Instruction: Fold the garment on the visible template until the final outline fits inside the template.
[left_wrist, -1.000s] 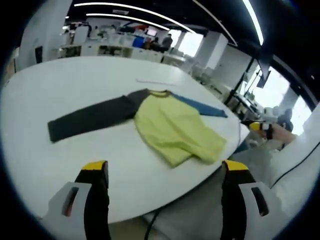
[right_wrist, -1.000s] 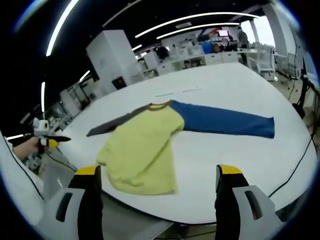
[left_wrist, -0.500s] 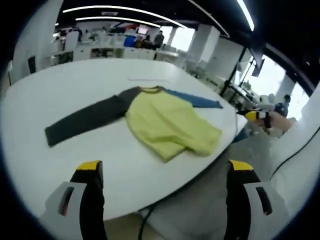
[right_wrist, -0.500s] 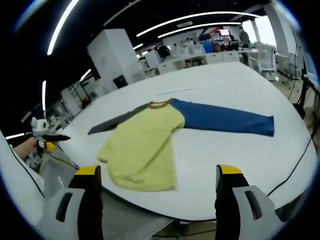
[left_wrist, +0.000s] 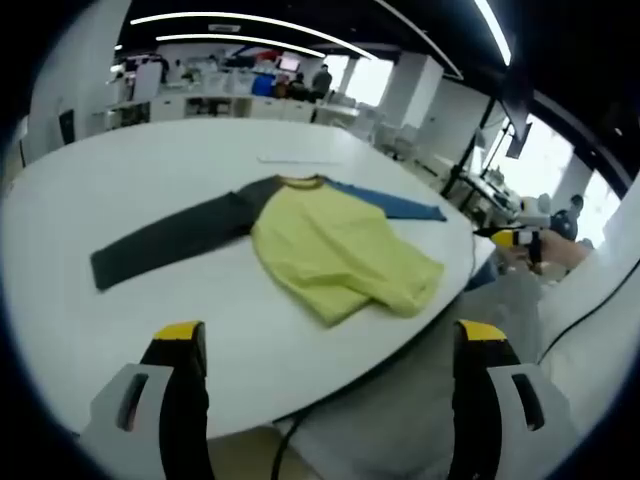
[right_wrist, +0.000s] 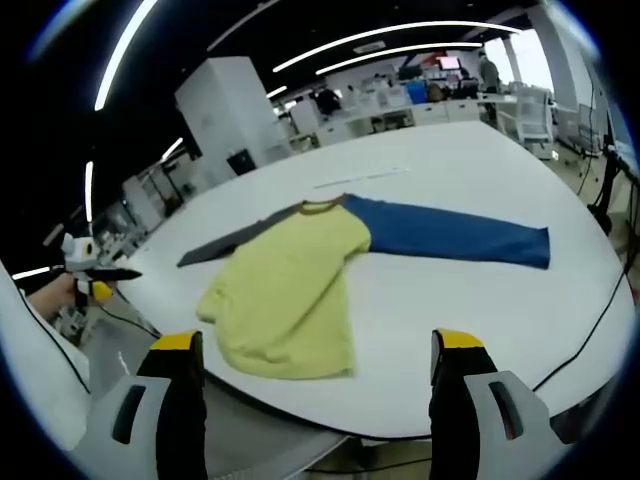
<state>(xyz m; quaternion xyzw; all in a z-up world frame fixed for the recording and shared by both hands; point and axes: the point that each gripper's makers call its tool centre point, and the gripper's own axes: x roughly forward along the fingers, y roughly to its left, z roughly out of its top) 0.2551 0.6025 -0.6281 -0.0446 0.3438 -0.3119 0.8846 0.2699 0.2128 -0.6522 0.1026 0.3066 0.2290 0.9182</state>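
Garment (left_wrist: 320, 245) lying unfolded mid-frame on white table (left_wrist: 150, 170), barely shifting since earlier; left gripper (left_wrist: 330, 345) and right gripper (right_wrist: 320, 350) hanging wide, empty, folding not begun.

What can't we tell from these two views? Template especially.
- Template outline: only a faint thin line beyond the collar in the right gripper view; too faint to trace.
- Shirt hem: bunched in the left gripper view, so its underside is hidden.
- Right tool in the left gripper view: too small to judge its jaws.
- Table near edge: cut off behind the tools' own jaws.
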